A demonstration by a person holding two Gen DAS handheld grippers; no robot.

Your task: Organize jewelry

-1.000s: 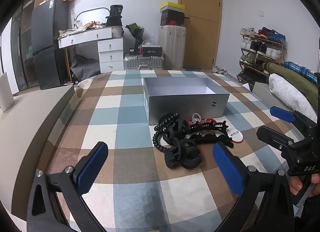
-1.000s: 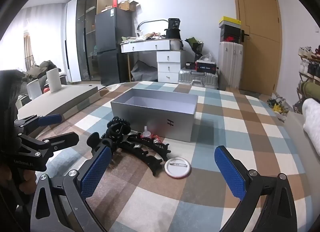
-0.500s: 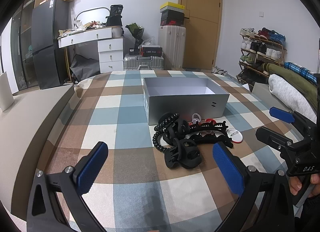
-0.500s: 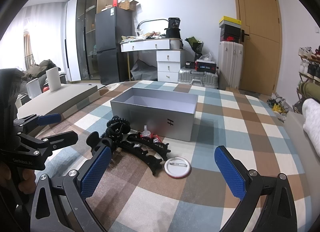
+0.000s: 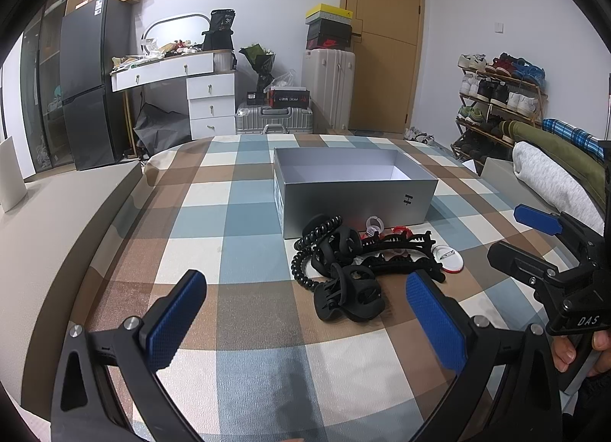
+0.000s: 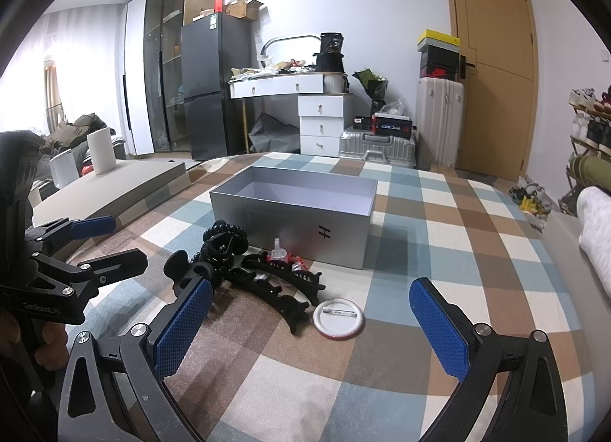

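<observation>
We see one gray box (image 5: 355, 190) on the checked cloth (image 5: 248, 251). In front of it lies a small pile. We count one round white pin badge (image 6: 338, 318), one black curly hair tie (image 5: 305, 251), and one clear little ring (image 5: 374, 221). We count at least three black hair claws (image 5: 353, 293), but they are tangled, so we cannot be sure. There are some small red bits (image 5: 401, 230) too. We cannot count those. We see two grippers, the left gripper (image 5: 305, 312) and the right gripper (image 6: 309, 323).

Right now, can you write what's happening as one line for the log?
left gripper: open, empty | right gripper: open, empty | hair clips, badge: on cloth | silver box: open, nothing visible inside
</observation>
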